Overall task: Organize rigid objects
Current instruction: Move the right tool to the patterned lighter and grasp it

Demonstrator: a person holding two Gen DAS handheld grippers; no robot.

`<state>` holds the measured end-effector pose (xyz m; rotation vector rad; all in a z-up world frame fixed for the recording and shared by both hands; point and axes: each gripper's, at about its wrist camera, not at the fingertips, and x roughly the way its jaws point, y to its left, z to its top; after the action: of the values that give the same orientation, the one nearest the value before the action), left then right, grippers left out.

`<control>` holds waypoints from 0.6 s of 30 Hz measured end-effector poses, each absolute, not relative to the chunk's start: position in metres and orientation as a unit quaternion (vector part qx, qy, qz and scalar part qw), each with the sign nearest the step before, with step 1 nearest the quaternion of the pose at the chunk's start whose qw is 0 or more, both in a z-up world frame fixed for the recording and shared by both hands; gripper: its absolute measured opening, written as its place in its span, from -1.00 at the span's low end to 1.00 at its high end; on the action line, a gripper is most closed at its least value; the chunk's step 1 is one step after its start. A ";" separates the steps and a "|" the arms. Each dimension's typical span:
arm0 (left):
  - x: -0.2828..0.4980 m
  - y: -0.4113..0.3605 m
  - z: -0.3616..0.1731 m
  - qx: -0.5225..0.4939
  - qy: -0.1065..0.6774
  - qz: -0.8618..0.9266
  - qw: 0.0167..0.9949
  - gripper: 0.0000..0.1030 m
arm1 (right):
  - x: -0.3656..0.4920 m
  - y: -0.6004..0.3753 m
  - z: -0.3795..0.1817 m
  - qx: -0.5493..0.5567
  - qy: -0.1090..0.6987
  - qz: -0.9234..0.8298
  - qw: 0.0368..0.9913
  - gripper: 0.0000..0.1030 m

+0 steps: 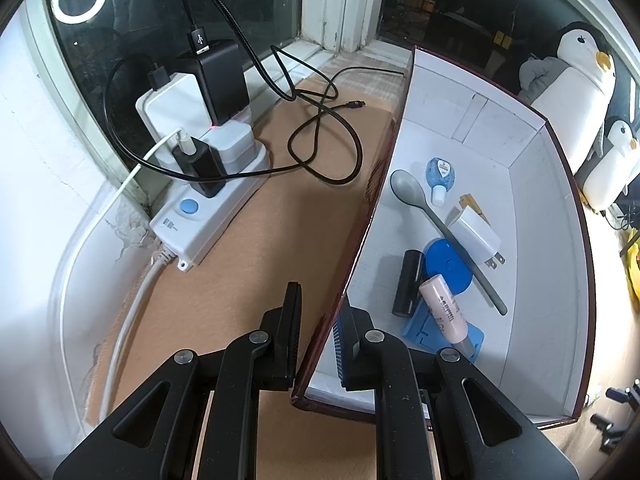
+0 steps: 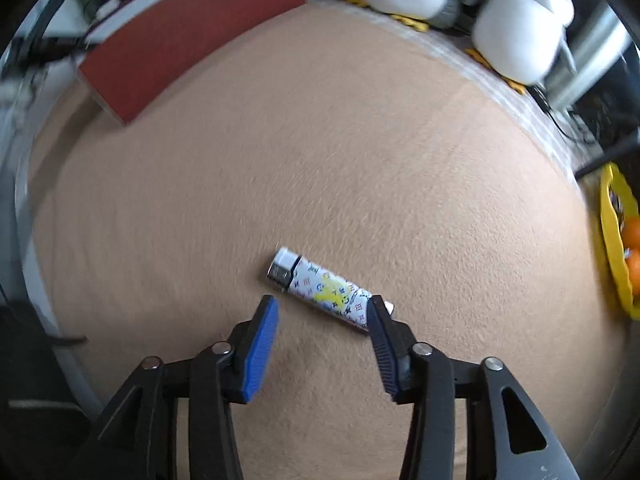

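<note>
Left gripper [image 1: 318, 336]: fingers pinching the box [image 1: 452, 128] wall, likely steadying it for loading; spoon [image 1: 436, 228] and charger [image 1: 478, 236] lying inside. Right gripper [image 2: 322, 322]: fingers spread wide, hovering over the lighter [image 2: 322, 286] lying on the tan mat [image 2: 320, 140], apparently lining up a pick.

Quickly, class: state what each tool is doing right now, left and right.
Left tool: shut on the box wall.
Right tool: open, holding nothing, lighter just ahead.

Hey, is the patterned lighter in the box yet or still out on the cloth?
Out. The white patterned lighter lies flat on the tan cloth, just ahead of the open right claw, untouched.
</note>
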<state>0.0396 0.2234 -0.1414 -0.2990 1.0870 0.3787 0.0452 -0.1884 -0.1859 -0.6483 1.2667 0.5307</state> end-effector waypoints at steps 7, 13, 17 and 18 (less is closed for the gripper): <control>0.039 0.223 -0.140 -0.141 0.512 0.180 0.828 -0.73 | 0.041 -0.177 -0.208 -0.387 0.548 0.240 0.702 -0.07; 0.039 0.223 -0.140 -0.141 0.512 0.181 0.827 -0.72 | 0.065 -0.178 -0.209 -0.356 0.554 0.240 0.713 -0.07; 0.038 0.224 -0.140 -0.143 0.513 0.182 0.827 -0.72 | 0.088 -0.188 -0.210 -0.308 0.576 0.232 0.721 -0.07; 0.038 0.224 -0.140 -0.143 0.513 0.182 0.827 -0.72 | 0.092 -0.191 -0.210 -0.293 0.582 0.232 0.722 -0.08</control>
<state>0.0385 0.2240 -0.1399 -0.3039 1.0892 0.3868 0.0920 -0.1913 -0.2103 -0.6468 1.2850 0.5117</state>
